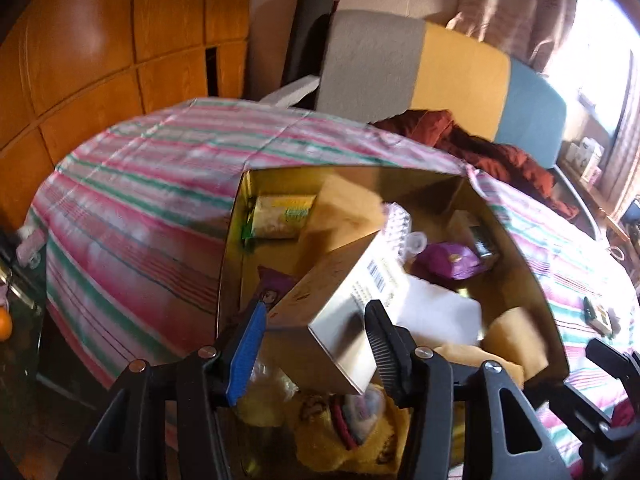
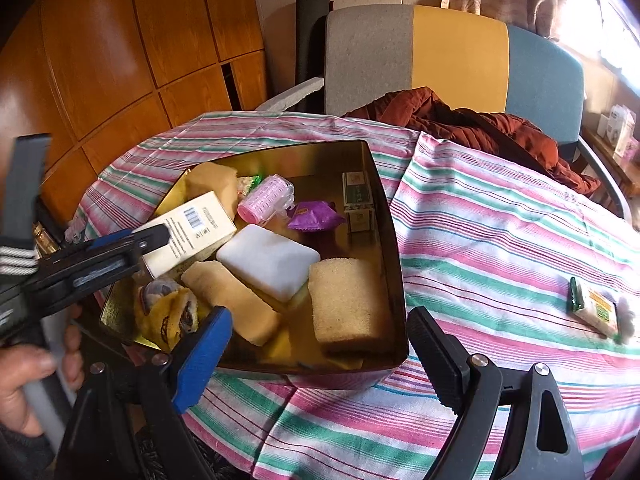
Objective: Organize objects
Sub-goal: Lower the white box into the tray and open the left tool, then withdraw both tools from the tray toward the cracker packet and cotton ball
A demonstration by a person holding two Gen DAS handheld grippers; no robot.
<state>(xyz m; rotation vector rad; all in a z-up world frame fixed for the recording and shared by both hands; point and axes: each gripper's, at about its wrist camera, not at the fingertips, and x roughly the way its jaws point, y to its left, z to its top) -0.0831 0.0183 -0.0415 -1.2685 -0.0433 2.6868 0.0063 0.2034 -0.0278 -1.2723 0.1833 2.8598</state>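
The left gripper pinches a cream box above the gold tin at center frame, crowded with sponges, white foam and a pink roller. The right gripper hangs spread at lower frame; a small packet lies right.

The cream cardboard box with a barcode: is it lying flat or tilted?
Tilted: the cream cardboard box, clamped by the left gripper, slants above the gold tin.

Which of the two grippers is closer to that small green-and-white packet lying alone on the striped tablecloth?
Right. The right gripper hangs open at the gold tin's near rim, the green-and-white packet off to its right. The left gripper is across the tin, holding the cream barcoded box.
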